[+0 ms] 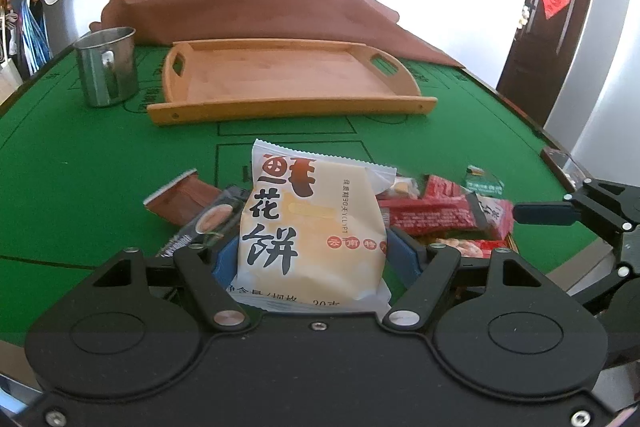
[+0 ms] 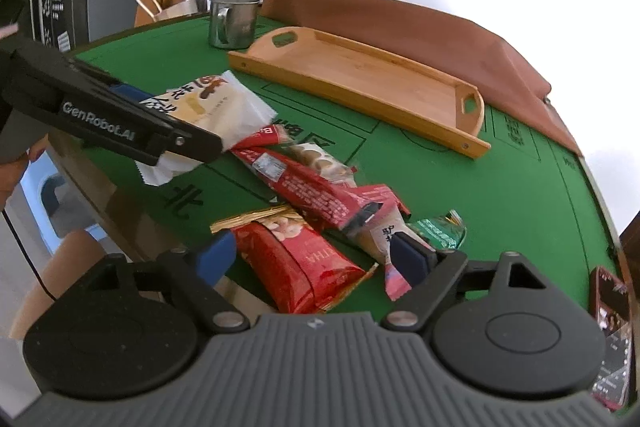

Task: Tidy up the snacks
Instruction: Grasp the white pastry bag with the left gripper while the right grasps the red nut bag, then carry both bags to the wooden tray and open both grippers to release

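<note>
My left gripper (image 1: 316, 259) is shut on a cream flower-cake packet (image 1: 308, 227) and holds it above the green table; it also shows in the right wrist view (image 2: 208, 107). A wooden tray (image 1: 288, 79) lies empty beyond it, also in the right wrist view (image 2: 360, 79). My right gripper (image 2: 316, 259) is open, its blue pads either side of a red snack packet (image 2: 296, 263) near the table's front edge. More red packets (image 2: 304, 183), a beige one (image 2: 382, 235) and a green one (image 2: 438, 231) lie in a pile.
A steel mug (image 1: 106, 67) stands left of the tray. A brown cloth (image 1: 256, 11) is bunched behind the tray. Brown and dark sachets (image 1: 192, 207) lie left of the pile. A dark door (image 1: 560, 7) is at the right.
</note>
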A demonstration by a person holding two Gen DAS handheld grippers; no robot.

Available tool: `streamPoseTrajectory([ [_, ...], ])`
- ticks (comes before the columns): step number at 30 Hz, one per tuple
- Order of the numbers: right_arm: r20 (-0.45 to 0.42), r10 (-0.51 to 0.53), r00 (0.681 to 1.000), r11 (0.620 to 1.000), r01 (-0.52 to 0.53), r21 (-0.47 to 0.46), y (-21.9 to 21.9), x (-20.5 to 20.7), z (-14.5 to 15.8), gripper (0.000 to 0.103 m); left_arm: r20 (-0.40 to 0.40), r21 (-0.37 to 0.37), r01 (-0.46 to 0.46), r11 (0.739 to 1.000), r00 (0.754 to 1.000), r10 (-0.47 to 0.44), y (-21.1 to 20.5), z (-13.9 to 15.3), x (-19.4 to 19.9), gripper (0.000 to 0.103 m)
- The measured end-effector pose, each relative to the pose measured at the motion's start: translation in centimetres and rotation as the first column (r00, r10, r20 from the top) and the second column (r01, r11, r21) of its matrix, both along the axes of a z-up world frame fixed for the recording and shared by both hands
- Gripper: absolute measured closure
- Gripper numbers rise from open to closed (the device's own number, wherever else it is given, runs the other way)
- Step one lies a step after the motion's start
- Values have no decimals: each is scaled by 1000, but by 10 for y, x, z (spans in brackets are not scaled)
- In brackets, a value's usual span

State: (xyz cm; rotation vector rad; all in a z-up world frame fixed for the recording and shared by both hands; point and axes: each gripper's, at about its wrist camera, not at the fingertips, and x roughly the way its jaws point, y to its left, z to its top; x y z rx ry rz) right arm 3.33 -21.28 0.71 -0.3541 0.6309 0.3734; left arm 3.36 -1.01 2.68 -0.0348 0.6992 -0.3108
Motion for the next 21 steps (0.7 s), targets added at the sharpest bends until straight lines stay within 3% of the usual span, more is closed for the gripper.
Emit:
streamPoseTrajectory([
  [3, -28, 10, 1000, 1000, -10, -6, -1, 5, -1, 17, 3, 6, -11, 1000, 1000, 11, 4, 0, 2, 30],
  [5, -49, 29, 998, 999, -30, -18, 2, 9, -2, 31, 3, 6, -19, 1000, 1000, 19, 5, -1, 3, 30],
  [11, -96, 84, 992, 995, -89, -54, 19, 20, -11, 41, 1, 1, -42, 999, 999, 42, 12, -1, 5, 30],
  [14, -133, 83, 988, 996, -87, -20, 22, 29, -16, 45, 2, -2, -52, 999, 999, 52, 15, -1, 5, 30],
  [16, -156, 63, 986, 998, -61, 16, 22, 34, -15, 54, 1, -5, -61, 998, 998, 61, 17, 0, 5, 30],
  [21, -191, 37, 981, 994, -17, 106, 17, 33, -1, 56, 13, -5, -89, 996, 996, 89, 25, 4, 6, 30],
])
